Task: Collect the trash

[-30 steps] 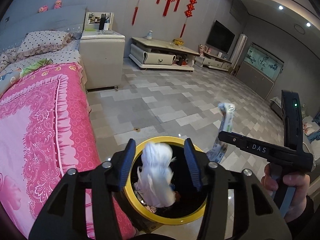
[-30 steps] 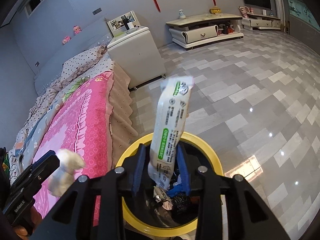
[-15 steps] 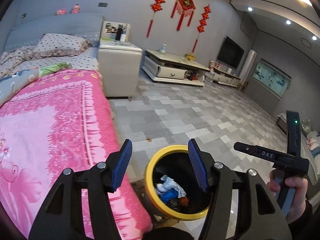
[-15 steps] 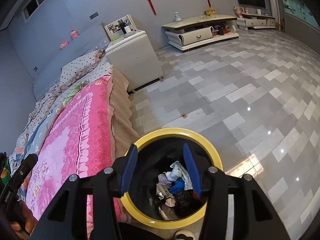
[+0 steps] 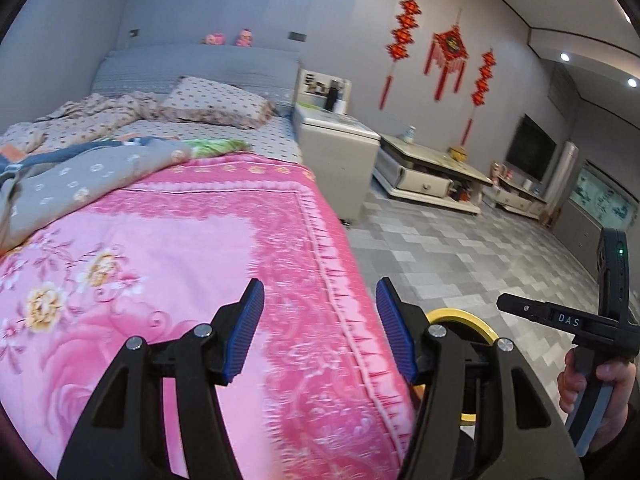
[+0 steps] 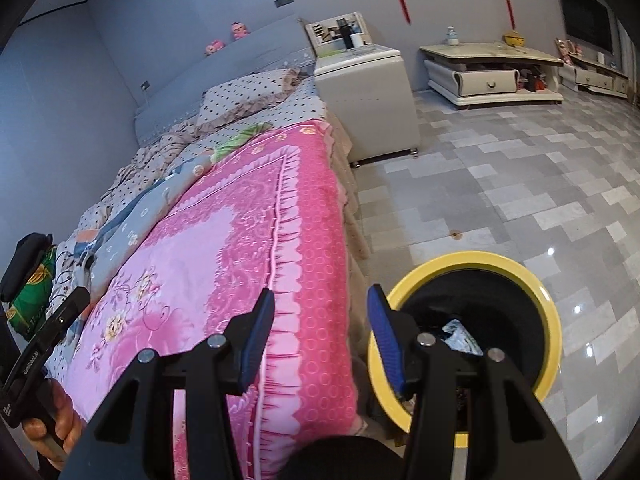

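Bin [image 6: 472,264]: yellow-rimmed, black inside, on the tiled floor [image 6: 520,184] right beside the bed [image 6: 224,248].
In the bin: crumpled trash [image 6: 460,336], a pale wrapper on top; the rest is too dark to tell.
Left gripper [image 5: 318,328]: jaws apart, nothing between them, over the pink bedspread.
Right gripper [image 6: 320,336]: jaws apart, empty, at the bed's edge, bin just to its right.
Nightstand [image 6: 364,92]: at the bedhead, small items on top.

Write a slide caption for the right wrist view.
Right gripper open and empty over pink bedspread, yellow bin beside.
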The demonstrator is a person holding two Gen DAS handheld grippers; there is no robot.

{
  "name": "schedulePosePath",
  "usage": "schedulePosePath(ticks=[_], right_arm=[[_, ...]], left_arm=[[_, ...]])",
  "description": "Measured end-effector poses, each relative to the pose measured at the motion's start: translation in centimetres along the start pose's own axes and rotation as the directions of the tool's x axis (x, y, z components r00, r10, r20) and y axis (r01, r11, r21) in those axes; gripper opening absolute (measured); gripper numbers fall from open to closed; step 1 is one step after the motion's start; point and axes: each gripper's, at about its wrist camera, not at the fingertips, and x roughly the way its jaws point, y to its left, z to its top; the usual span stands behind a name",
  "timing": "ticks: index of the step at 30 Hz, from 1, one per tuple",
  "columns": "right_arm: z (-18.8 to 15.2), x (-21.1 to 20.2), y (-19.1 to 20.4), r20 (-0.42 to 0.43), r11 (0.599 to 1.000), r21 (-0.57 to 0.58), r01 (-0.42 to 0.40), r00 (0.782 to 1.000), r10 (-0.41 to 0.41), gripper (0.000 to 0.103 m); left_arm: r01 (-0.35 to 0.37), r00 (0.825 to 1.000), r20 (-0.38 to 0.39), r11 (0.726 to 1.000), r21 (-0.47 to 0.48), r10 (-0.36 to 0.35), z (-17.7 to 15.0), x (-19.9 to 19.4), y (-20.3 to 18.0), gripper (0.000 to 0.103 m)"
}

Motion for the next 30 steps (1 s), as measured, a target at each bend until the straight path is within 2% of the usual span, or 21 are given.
schedulePosePath(ticks=[2,7,9,14,18,22,29,30], right_arm=[[-0.1,0.6,2.2,-0.002,0.999,-0.025,-0.022,1.0,0.022,0.052],[-0.6,1.5,7.1,0.022,0.994,-0.098,-0.04,0.999,0.043,0.057],[-0.9,1.6,8.3,0.035,0.993,-0.108,-0.045,0.998,0.049,0.063],[-1.5,1.3,10.6,0.089,0.993,-0.111,-0.05,0.994,0.061,0.085],[-2.3,0.6,11.5,0.148,0.992,-0.115,-0.05,0.987,0.067,0.095],[-3.5,0.0,11.9,0.226,0.991,-0.133,-0.028,0.972,0.058,0.095],[-5.5,0.2,11.9,0.29,0.991,-0.135,0.0,0.956,0.04,0.095],[-5.8,0.4,12.1,0.301,0.99,-0.142,0.017,0.953,0.026,0.095]], left_arm=[[-0.055,0.998,0.034,0.998,-0.012,0.055,-0.2,-1.6,2.0,0.064],[-0.146,0.985,0.083,0.989,-0.033,0.148,-0.7,-4.7,5.9,0.071],[-0.167,0.98,0.1,0.985,-0.038,0.17,-1.0,-5.9,7.0,0.074],[-0.225,0.96,0.162,0.974,-0.037,0.228,-1.9,-8.6,8.4,0.088],[-0.243,0.946,0.207,0.968,-0.059,0.25,-2.8,-10.6,8.6,0.094],[-0.238,0.947,0.202,0.968,-0.083,0.25,-3.6,-11.4,8.8,0.095],[-0.296,0.92,0.242,0.952,-0.083,0.307,-5.3,-11.8,8.2,0.095],[-0.292,0.921,0.24,0.952,-0.089,0.306,-5.5,-11.7,8.3,0.095]])
